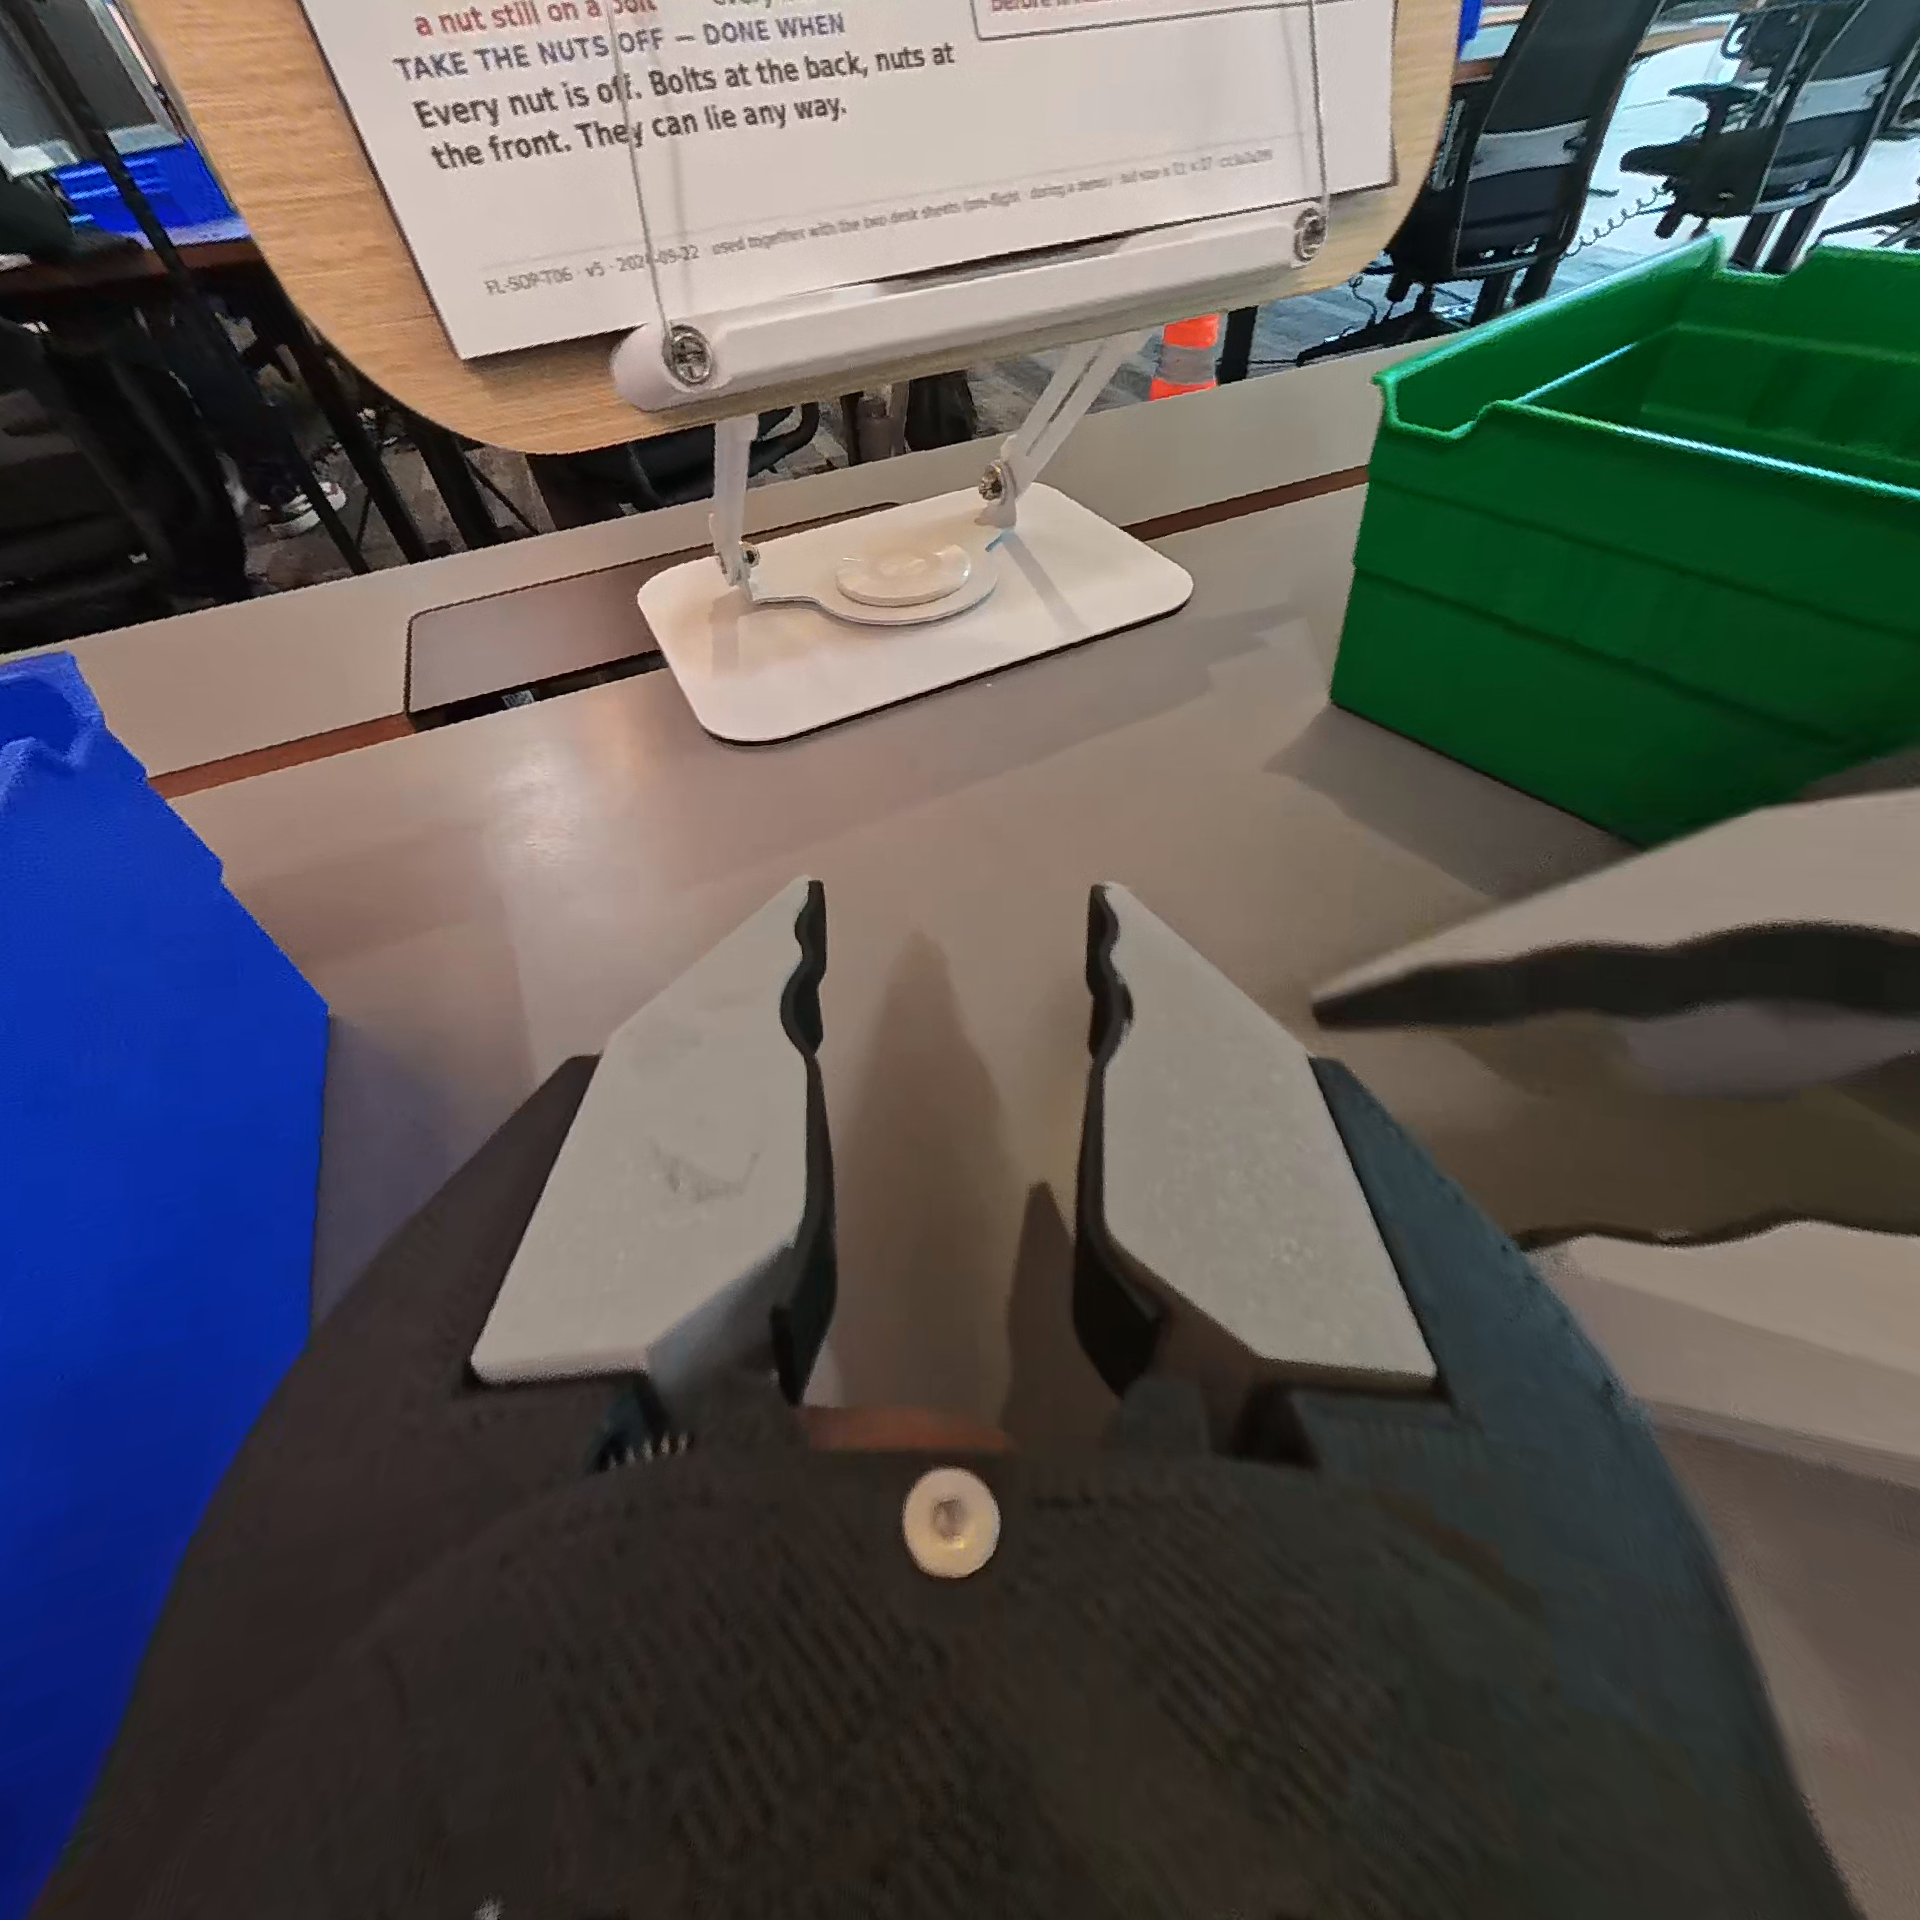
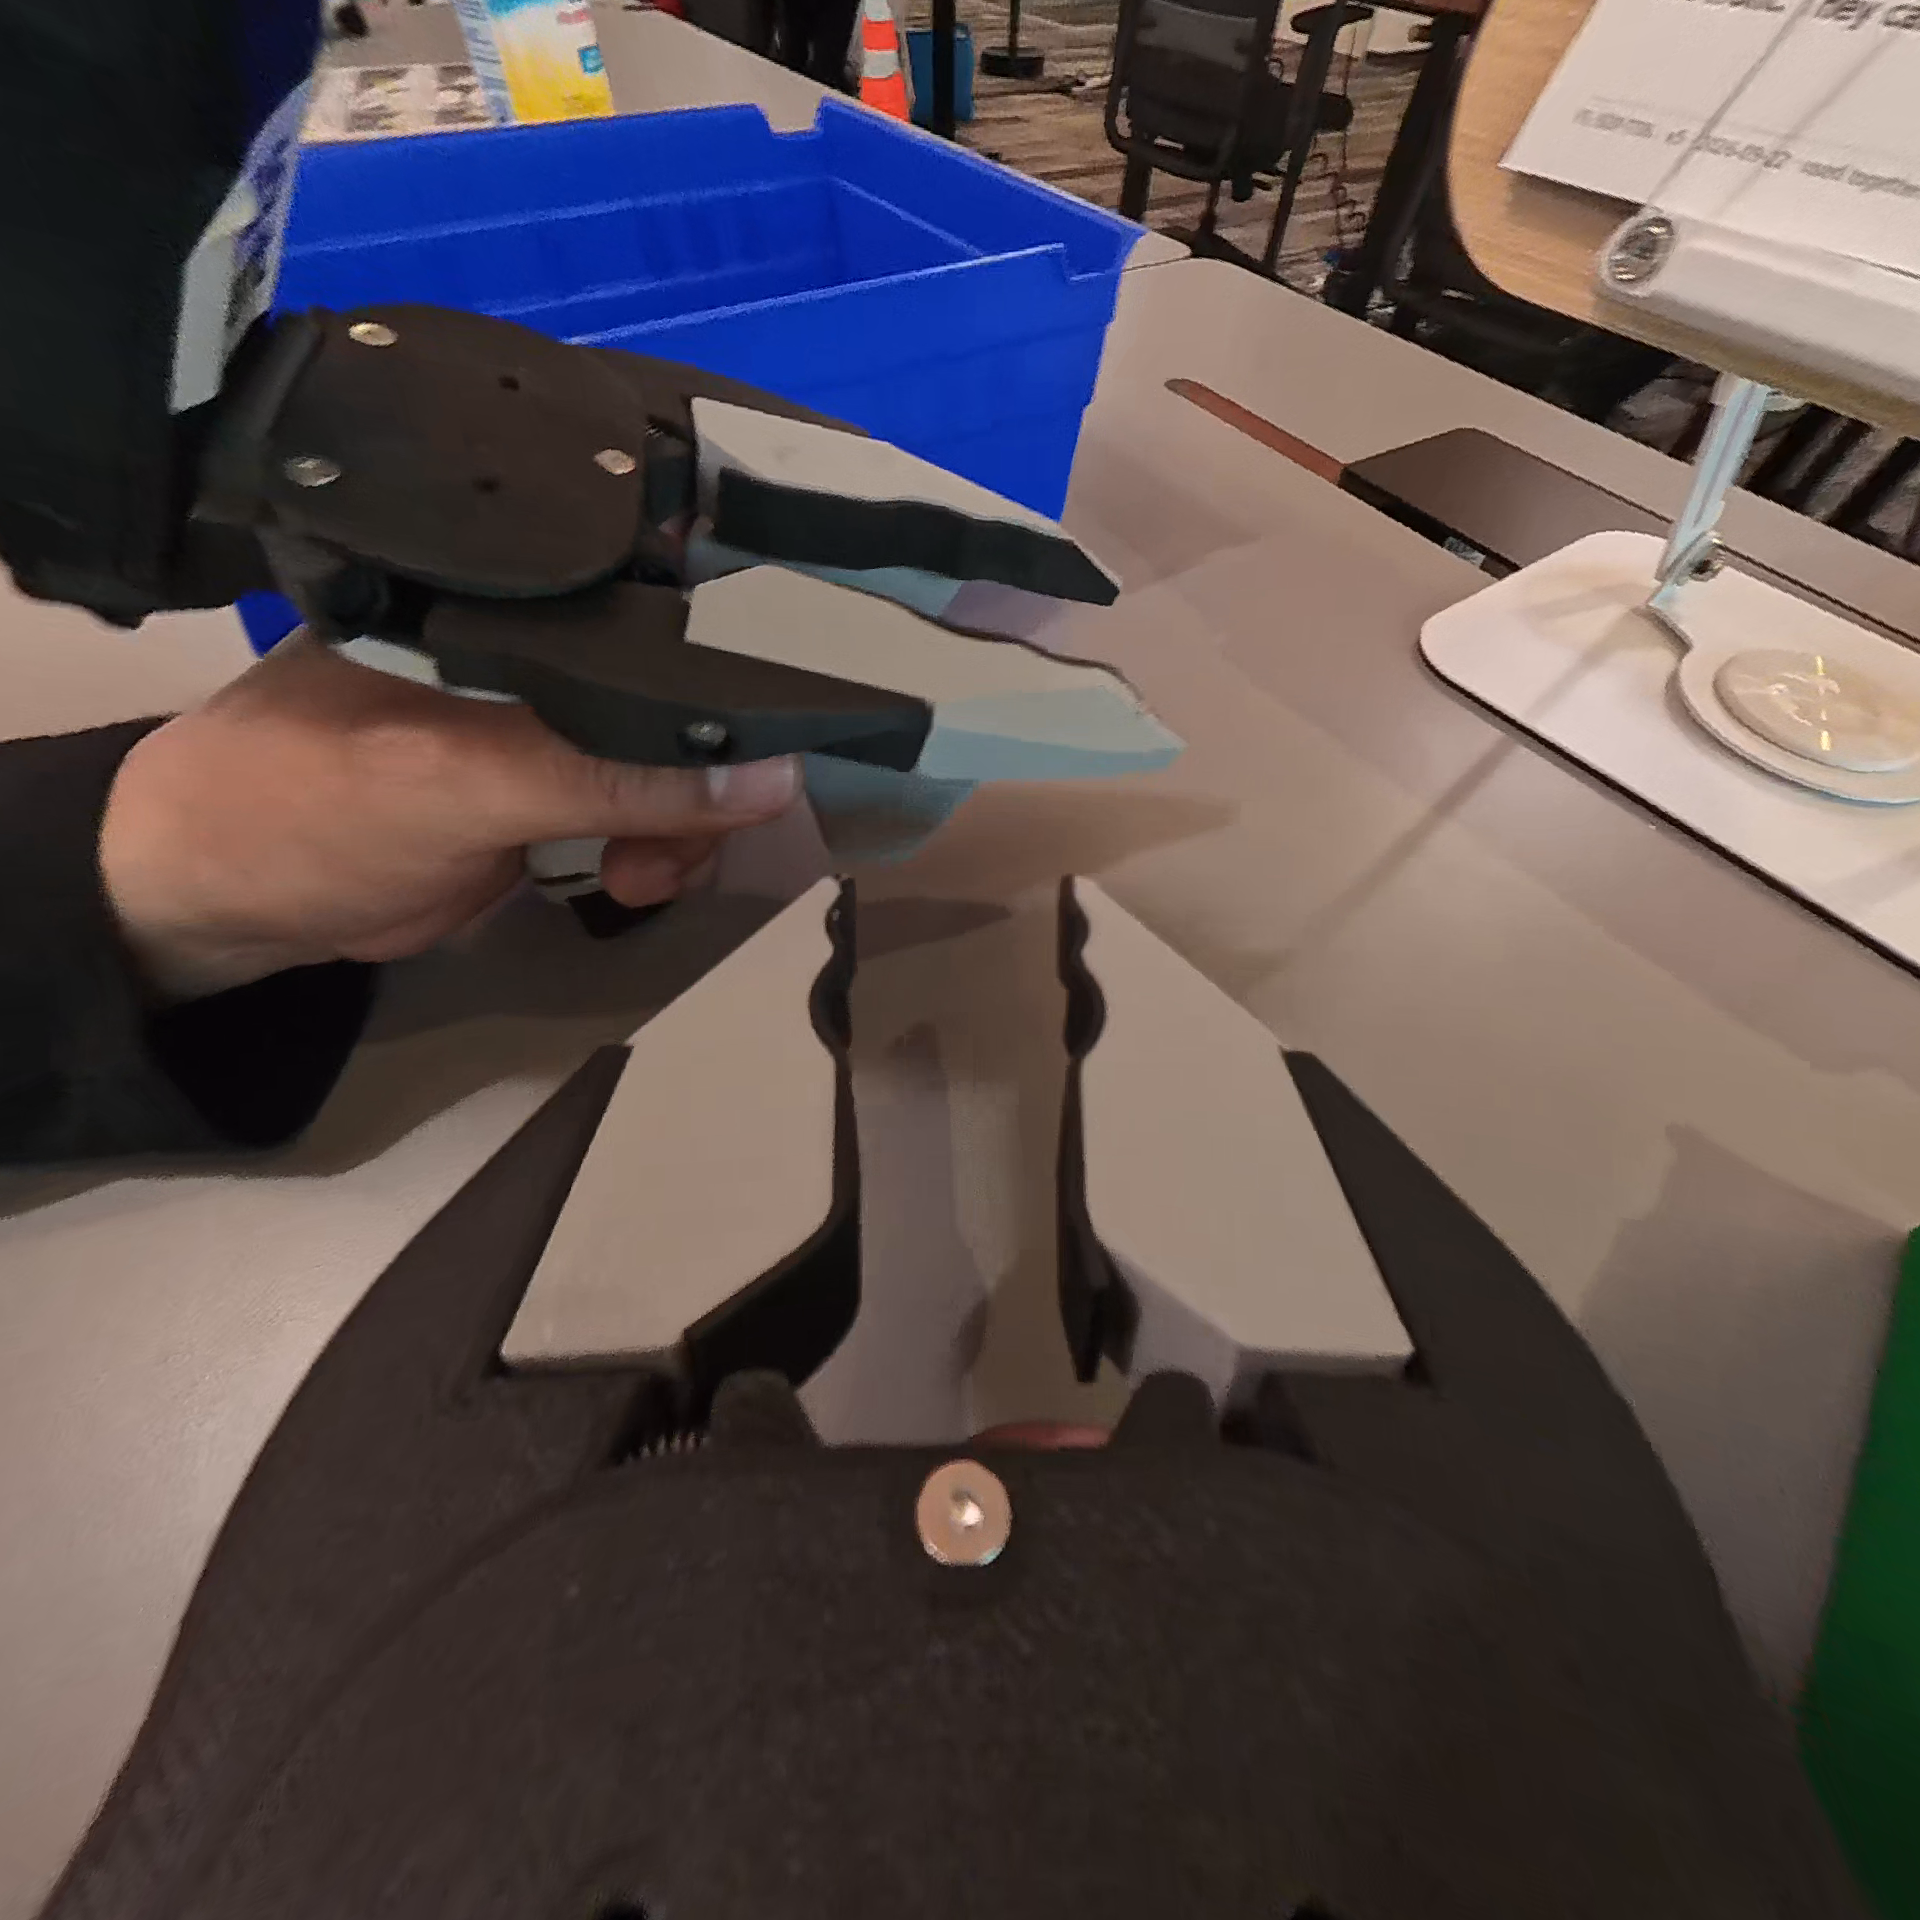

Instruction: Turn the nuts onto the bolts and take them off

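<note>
While both tongs are hovering over the bare grey table [image 1: 1091, 790], the left tongs [image 1: 956, 904] are standing released with nothing between the fingers, and the right tongs [image 2: 956, 894] are likewise gaping empty. No nuts or bolts are showing in either view. A blue bin [image 2: 727, 270] is sitting at the left, a green bin [image 1: 1621, 582] at the right, and a white stand [image 1: 914, 613] between them.

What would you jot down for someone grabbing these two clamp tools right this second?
Left gripper: open, empty, above the table.
Right gripper: open, empty, just beside the left one.
Blue bin on the left, green bin on the right, white document stand at the back.
No nuts or bolts show in either view; the bins' contents are hidden.
Done: nothing can be confirmed. Left: find the parts, likely in the bins.
</note>
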Demonstrator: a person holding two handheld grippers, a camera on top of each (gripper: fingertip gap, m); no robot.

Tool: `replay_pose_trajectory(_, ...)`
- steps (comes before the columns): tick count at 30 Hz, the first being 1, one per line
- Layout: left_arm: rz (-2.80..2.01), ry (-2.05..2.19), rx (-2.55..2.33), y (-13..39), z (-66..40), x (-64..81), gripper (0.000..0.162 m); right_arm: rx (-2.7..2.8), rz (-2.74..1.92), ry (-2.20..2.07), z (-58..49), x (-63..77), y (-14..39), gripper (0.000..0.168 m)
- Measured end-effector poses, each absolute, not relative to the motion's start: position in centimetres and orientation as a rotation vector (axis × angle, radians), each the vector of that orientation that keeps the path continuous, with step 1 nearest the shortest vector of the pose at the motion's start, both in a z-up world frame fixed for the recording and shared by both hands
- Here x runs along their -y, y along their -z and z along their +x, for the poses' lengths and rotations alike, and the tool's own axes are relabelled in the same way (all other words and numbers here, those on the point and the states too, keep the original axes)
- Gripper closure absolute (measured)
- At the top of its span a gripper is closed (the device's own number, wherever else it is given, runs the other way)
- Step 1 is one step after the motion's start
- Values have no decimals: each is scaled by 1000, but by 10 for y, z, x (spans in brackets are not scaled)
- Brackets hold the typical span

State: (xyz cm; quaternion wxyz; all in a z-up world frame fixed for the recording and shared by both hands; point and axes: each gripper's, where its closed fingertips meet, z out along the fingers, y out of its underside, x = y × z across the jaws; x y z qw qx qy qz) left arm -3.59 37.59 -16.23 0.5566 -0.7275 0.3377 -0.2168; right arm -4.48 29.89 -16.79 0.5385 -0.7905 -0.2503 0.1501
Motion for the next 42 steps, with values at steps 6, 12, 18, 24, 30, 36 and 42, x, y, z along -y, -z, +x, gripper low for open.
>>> replay_pose_trajectory(6,-1736,537,-772,163,-39,-380,114,717,-1896,-493,-68,-272,178,135)
replay_pose_trajectory(12,-1734,538,-777,163,-39,-379,115,811,-1879,-488,-79,-234,182,135)
replay_pose_trajectory(18,-1732,536,-786,163,-38,-378,115,900,-1811,-644,-80,-168,171,148)
replay_pose_trajectory(24,-1729,539,-795,163,-36,-377,114,978,-1778,-583,-46,-109,163,158)
replay_pose_trajectory(30,-1723,536,-811,163,-33,-374,114,1051,-1815,-661,-15,-100,176,160)
replay_pose_trajectory(36,-1728,554,-788,162,-35,-376,114,1076,-1797,-749,-27,-142,186,154)
replay_pose_trajectory(42,-1746,566,-792,165,-34,-377,114,1129,-1766,-742,-47,-178,186,155)
